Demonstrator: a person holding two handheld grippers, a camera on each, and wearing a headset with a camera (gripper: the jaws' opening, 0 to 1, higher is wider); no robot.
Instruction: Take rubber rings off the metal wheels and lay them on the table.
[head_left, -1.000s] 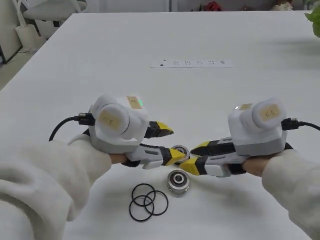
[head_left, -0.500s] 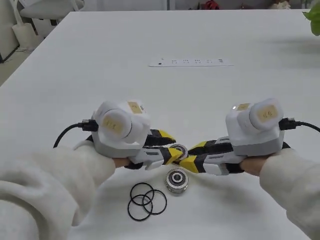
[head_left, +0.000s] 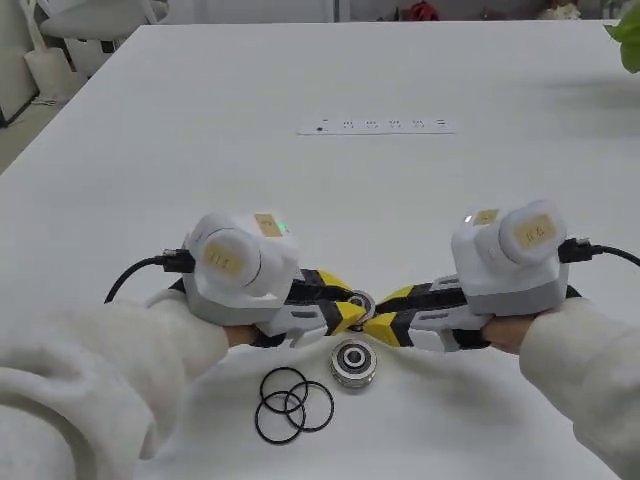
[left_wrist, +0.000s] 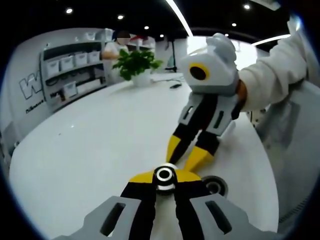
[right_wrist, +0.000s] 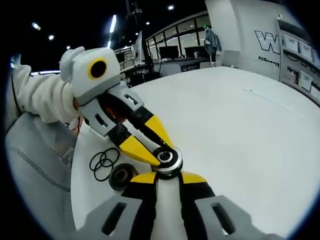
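Steel wheel (head_left: 357, 302) clamped between my left hand-held gripper (head_left: 345, 308) and right hand-held gripper (head_left: 379, 312), both closed on it, by the counter's (head_left: 300, 200) near edge. A second wheel (head_left: 354, 361) and three loose rings (head_left: 292, 402) lie just beside. One side should hold firm while the other peels slowly.

The rings (head_left: 292, 402) are black, the wheel (right_wrist: 167, 159) silver, the table (head_left: 300, 200) white.

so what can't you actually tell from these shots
Held wheel: head view, yellow jaw tips cover its rim; bare or not, unclear.
Right gripper: what exactly it pinches is too small to tell.
Second wheel: left gripper view, partly behind a jaw.
Power strip: head view, markings too small.
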